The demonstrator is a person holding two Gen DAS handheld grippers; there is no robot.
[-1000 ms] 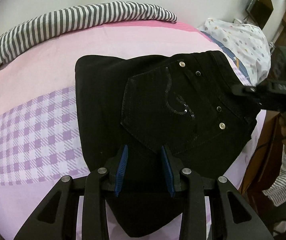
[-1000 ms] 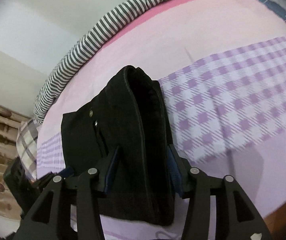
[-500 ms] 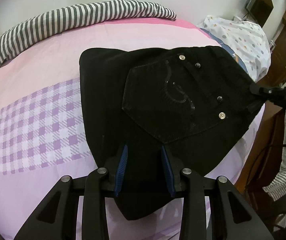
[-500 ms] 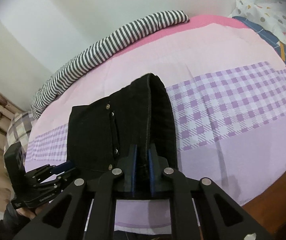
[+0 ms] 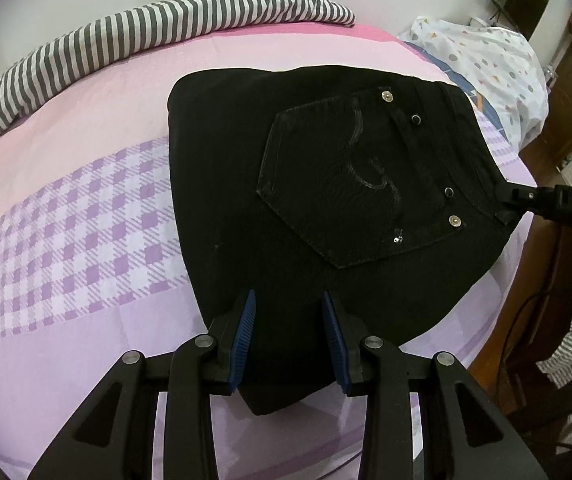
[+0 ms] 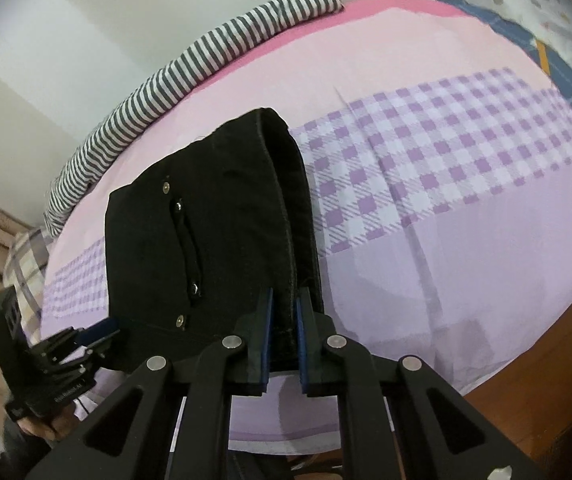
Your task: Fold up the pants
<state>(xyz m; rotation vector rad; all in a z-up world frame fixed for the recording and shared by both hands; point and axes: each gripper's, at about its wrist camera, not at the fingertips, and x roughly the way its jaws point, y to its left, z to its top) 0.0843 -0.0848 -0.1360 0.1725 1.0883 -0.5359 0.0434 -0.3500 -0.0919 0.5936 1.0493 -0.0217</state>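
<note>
The black pants [image 5: 325,208] lie folded on the bed, back pocket up, with silver rivets. My left gripper [image 5: 287,336] straddles the near folded end with its jaws wide apart, and the fabric bulges between the blue pads. My right gripper [image 6: 284,340] is shut on the waistband edge of the pants [image 6: 222,232]. It enters the left wrist view from the right [image 5: 513,200], pinching the waistband corner. The left gripper shows at the lower left of the right wrist view [image 6: 98,332].
The bed [image 5: 66,220] has a pink and purple checked sheet. A striped grey-white blanket [image 5: 126,36] lies along the far edge by the wall. A dotted white pillow [image 5: 485,56] sits at the far right. The wooden bed frame [image 6: 525,400] edges the mattress.
The right gripper closed on the waistband edge and pulled it taut, flattening the pants. The left gripper stayed open around the near end.
</note>
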